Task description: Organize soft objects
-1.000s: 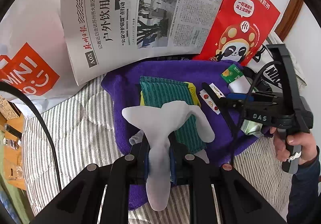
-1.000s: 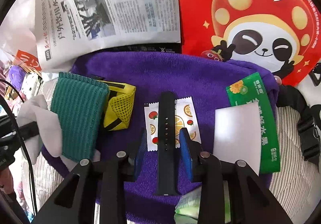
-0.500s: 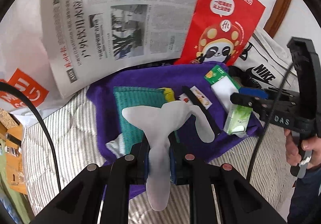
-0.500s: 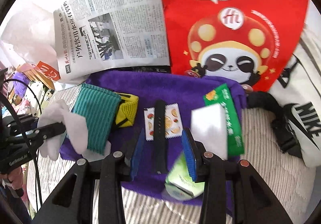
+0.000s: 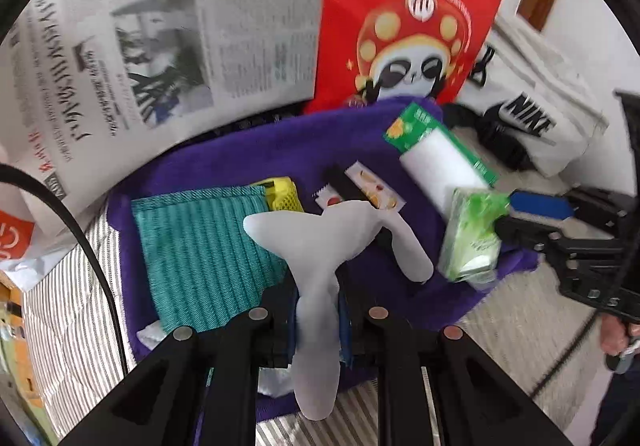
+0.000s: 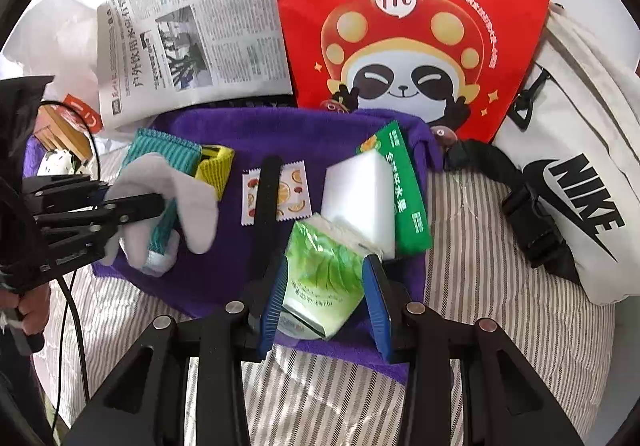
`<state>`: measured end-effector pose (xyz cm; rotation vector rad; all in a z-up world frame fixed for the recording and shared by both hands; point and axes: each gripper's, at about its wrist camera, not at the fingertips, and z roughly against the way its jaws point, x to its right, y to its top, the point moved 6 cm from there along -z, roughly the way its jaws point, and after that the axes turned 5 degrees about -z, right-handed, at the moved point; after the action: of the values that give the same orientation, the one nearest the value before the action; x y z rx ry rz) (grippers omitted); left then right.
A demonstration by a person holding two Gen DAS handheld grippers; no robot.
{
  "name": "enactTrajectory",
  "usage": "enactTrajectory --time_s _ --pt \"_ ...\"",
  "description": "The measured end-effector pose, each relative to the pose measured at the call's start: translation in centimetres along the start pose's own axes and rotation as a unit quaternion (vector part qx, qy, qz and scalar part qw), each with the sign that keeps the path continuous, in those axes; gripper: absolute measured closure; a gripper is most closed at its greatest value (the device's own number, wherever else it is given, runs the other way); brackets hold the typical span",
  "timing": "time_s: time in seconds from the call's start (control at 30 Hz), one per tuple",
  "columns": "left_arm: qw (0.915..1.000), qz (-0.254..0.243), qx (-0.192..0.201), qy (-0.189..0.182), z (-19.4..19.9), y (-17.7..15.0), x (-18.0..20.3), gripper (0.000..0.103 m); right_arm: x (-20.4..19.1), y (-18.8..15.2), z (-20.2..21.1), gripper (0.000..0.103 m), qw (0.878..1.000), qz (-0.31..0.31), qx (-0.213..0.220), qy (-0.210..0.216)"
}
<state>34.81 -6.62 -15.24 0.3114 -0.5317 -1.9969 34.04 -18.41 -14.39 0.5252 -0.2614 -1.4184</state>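
Note:
My left gripper (image 5: 318, 310) is shut on a white sock (image 5: 320, 242), held above the purple towel (image 5: 240, 162); the sock also shows in the right wrist view (image 6: 176, 186). My right gripper (image 6: 326, 286) is open, its blue pads on either side of a green tissue pack (image 6: 324, 270), which also shows in the left wrist view (image 5: 472, 242); the pads do not visibly press it. On the towel lie a teal cloth (image 5: 200, 242), a yellow mesh item (image 6: 214, 166), a white sponge (image 6: 360, 198), a black strap (image 6: 266, 194) and a fruit-print sachet (image 6: 294, 190).
A newspaper (image 6: 192, 34) and a red panda bag (image 6: 404, 26) stand behind the towel. A white Nike bag (image 6: 580, 174) with a black buckle strap lies at the right. A green packet (image 6: 408, 194) sits beside the sponge. Striped bedding (image 6: 500, 286) surrounds the towel.
My right gripper drew back from the black strap to the front edge of the towel and now straddles the tissue pack. My left gripper moved right with the sock.

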Motion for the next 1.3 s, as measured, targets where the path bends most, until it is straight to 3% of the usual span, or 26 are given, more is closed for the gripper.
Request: enactTrajectory --time_s 0.6,0.7,0.77,0.9,1.17,1.3 --pt "0.9994 -0.02 -0.027 -0.008 -3.2 -0.2 0.6 0.08 0.4 -0.7 -1.5 0.057 1.0 0.003 -0.01 0.0" --pt "0.9992 -0.016 -0.029 -0.022 -3.0 -0.4 0.8 0.07 0.5 -0.8 -1.3 0.057 1.0 -0.001 -0.012 0.003" --pt "0.9991 -0.014 -0.028 -0.029 -2.7 -0.7 1.1 0.054 0.6 -0.9 -1.0 0.056 1.0 -0.005 -0.012 0.003" --pt "0.9993 -0.021 -0.028 -0.011 -1.9 -1.4 1.6 0.032 0.5 -1.2 0.0 0.044 1.0 -0.007 -0.004 0.0" --pt "0.9994 0.0 -0.034 0.009 -0.4 -3.4 1.4 0.029 0.1 -2.2 2.1 0.041 1.0 -0.025 0.0 0.003" --pt "0.9993 0.015 -0.034 0.01 1.1 -4.5 1.2 0.029 -0.4 -3.1 3.2 0.035 1.0 -0.024 0.001 0.003"
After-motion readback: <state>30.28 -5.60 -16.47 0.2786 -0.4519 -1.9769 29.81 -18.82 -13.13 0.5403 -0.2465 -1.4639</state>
